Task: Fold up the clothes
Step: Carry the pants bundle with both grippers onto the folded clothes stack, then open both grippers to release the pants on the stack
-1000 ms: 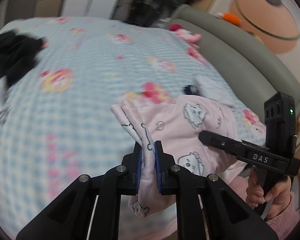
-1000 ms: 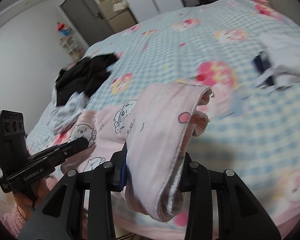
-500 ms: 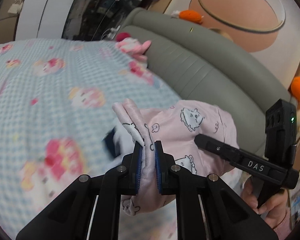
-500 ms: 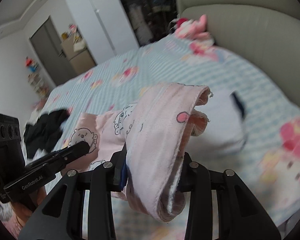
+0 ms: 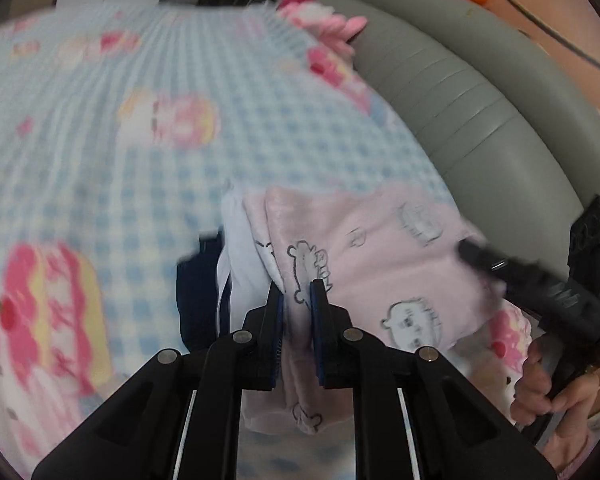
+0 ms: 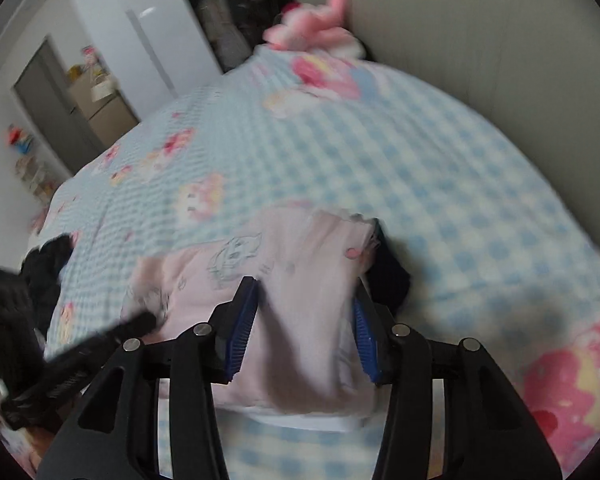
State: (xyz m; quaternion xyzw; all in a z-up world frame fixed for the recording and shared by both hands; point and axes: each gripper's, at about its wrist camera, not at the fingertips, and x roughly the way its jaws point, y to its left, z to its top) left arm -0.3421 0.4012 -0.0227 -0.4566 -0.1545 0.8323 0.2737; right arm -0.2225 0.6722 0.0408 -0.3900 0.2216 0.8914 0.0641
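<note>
The pink garment (image 5: 364, 248), printed with cartoon animals, lies folded. The left gripper (image 5: 297, 300) is opening around its edge; the right gripper (image 6: 305, 320) is opening, fabric between its jaws.

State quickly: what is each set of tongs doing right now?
Left tongs: opening, pink garment still between the pads.
Right tongs: opening, garment between but no longer pinched.

The garment (image 5: 380, 248) lay on the bed (image 5: 100, 168), atop folded clothes (image 5: 204, 280), headboard (image 5: 480, 92) to its right, plush toy (image 5: 320, 20) far.
</note>
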